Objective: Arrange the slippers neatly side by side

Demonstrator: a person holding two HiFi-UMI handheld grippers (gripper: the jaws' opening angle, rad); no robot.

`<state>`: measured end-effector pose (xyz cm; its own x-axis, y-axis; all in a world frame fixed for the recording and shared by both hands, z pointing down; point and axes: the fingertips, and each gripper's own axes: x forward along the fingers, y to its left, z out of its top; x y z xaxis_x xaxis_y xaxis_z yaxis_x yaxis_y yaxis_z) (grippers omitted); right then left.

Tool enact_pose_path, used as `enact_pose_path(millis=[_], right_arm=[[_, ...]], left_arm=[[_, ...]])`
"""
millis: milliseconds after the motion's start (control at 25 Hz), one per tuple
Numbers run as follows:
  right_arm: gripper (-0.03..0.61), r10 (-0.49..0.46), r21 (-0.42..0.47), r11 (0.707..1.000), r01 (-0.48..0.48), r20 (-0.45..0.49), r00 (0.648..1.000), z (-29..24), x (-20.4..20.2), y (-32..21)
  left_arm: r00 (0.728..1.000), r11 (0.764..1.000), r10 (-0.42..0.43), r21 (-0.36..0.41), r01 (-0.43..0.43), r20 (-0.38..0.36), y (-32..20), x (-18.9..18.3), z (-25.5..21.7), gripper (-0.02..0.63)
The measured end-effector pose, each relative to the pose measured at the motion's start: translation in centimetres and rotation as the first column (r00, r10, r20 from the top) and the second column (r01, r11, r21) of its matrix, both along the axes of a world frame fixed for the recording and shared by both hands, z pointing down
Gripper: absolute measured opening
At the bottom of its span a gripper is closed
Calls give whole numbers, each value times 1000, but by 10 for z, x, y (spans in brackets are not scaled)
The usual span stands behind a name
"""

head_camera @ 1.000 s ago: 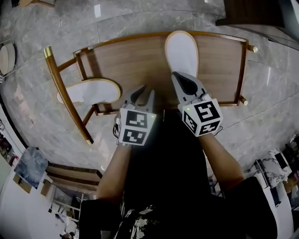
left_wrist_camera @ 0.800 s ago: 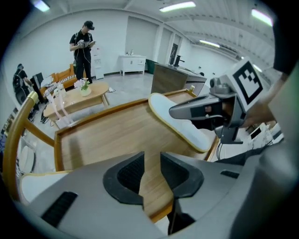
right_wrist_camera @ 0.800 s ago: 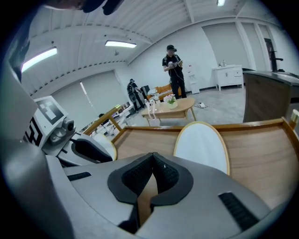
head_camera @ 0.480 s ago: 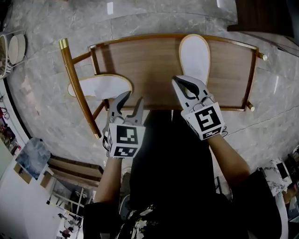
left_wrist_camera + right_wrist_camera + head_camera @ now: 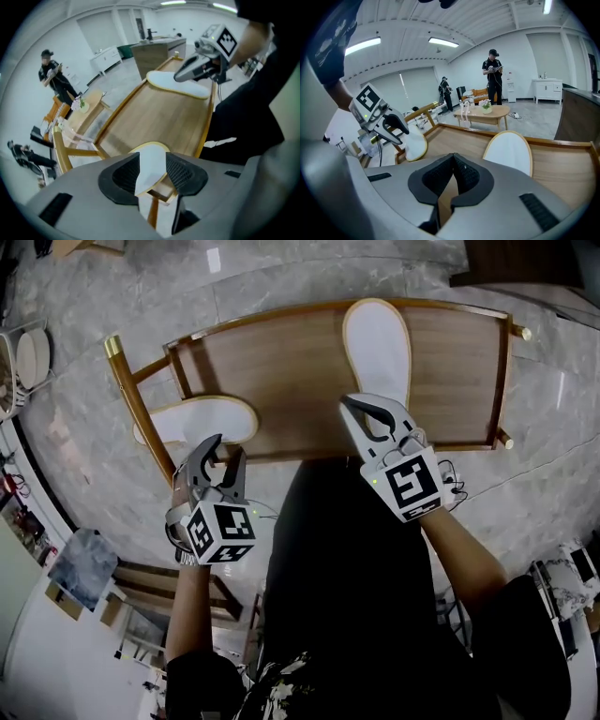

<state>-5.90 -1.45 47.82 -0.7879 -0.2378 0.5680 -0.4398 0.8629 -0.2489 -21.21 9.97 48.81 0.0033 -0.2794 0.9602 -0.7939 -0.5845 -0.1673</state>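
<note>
The left slipper (image 5: 197, 420) lies crosswise over the left rim of the wooden surface (image 5: 281, 371), with one end hanging outside. The right slipper (image 5: 377, 338) lies lengthwise on the right half, pointing away from me. The two are well apart and at a right angle, so the arranging is, I judge, at its beginning. The step in hand is the reach for the left slipper. My left gripper (image 5: 227, 446) has just been opening its jaws and they now stand wide. In the left gripper view the near end of this slipper shows in the gap between them, but the pads do not press on it. Next I think I must lower the jaws over the slipper's edge, close them and lift it clear of the rim. Then I turn it a quarter and set it just beside the right slipper. My left forearm reaches out to the left and the gripper points steeply down. My right gripper (image 5: 354, 407) is clenched on nothing, tilted forward and down, with its tips at the near end of the right slipper. Whether it touches, I cannot tell.
</note>
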Motion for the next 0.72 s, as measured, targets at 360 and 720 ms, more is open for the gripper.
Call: enact_pose_path(millis=[360, 720], right_arm=[[80, 69, 154, 987, -53, -101, 992, -4, 58, -75], [32, 89, 6, 996, -89, -198, 976, 52, 58, -62]], left_arm=[[997, 999, -33, 19, 35, -67, -8, 15, 0, 177], [987, 991, -127, 34, 131, -104, -8, 12, -3, 178]])
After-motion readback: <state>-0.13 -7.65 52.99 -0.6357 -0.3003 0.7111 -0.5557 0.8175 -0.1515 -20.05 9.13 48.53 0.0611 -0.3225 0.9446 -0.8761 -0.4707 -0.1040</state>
